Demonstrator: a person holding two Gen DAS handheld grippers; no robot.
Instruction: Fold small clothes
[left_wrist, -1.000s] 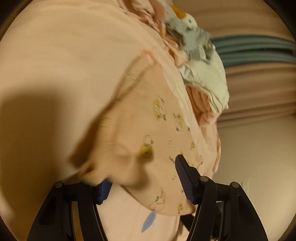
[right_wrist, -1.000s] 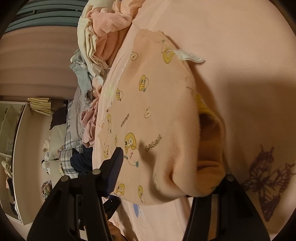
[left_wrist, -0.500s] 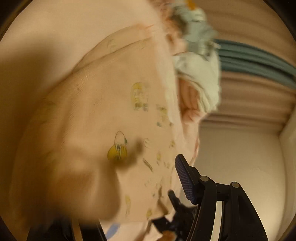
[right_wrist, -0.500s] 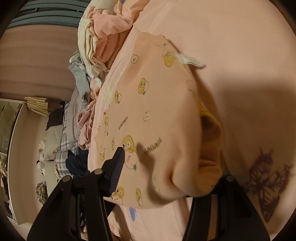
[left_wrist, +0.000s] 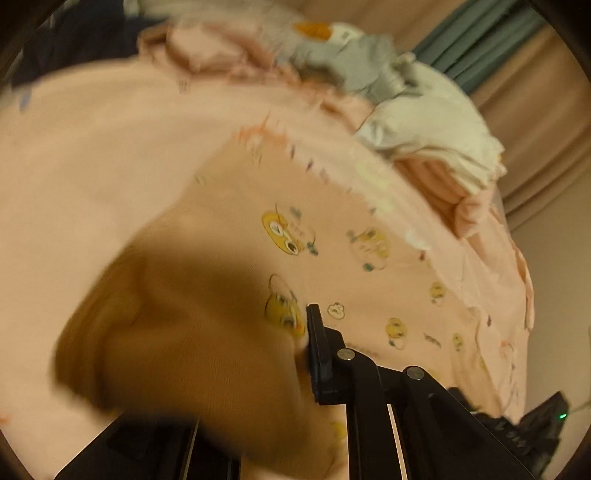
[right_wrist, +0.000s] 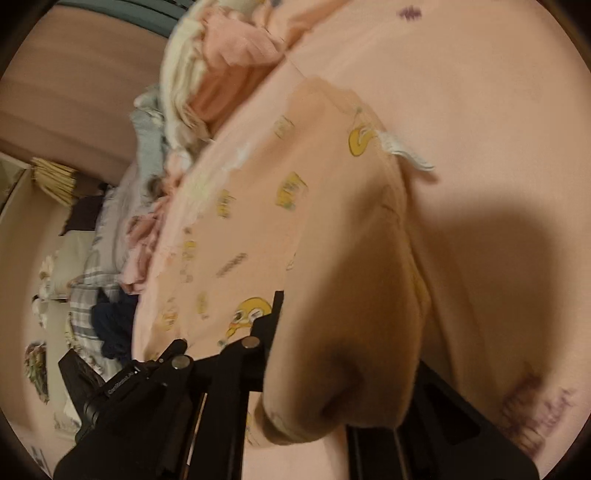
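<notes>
A small peach garment (left_wrist: 332, 236) printed with yellow cartoon faces lies on a peach bedsheet (left_wrist: 92, 140). My left gripper (left_wrist: 258, 354) is shut on one bunched edge of it; the left finger is hidden under the cloth. The same garment (right_wrist: 258, 206) shows in the right wrist view, where my right gripper (right_wrist: 332, 332) is shut on another bunched edge. Its white label (right_wrist: 410, 155) sticks out at the far edge. The held part is lifted off the sheet and casts a shadow.
A heap of other clothes, white (left_wrist: 432, 133), grey (left_wrist: 362, 62) and pink (right_wrist: 232, 62), lies at the far side of the bed. A butterfly print (right_wrist: 535, 413) marks the sheet. Curtains (left_wrist: 480, 40) hang behind. The bed edge drops to the floor (right_wrist: 40, 236).
Both grippers have swung with the garment held; the views have turned and blurred. The bunched fabric has moved over the flat part of the garment.
</notes>
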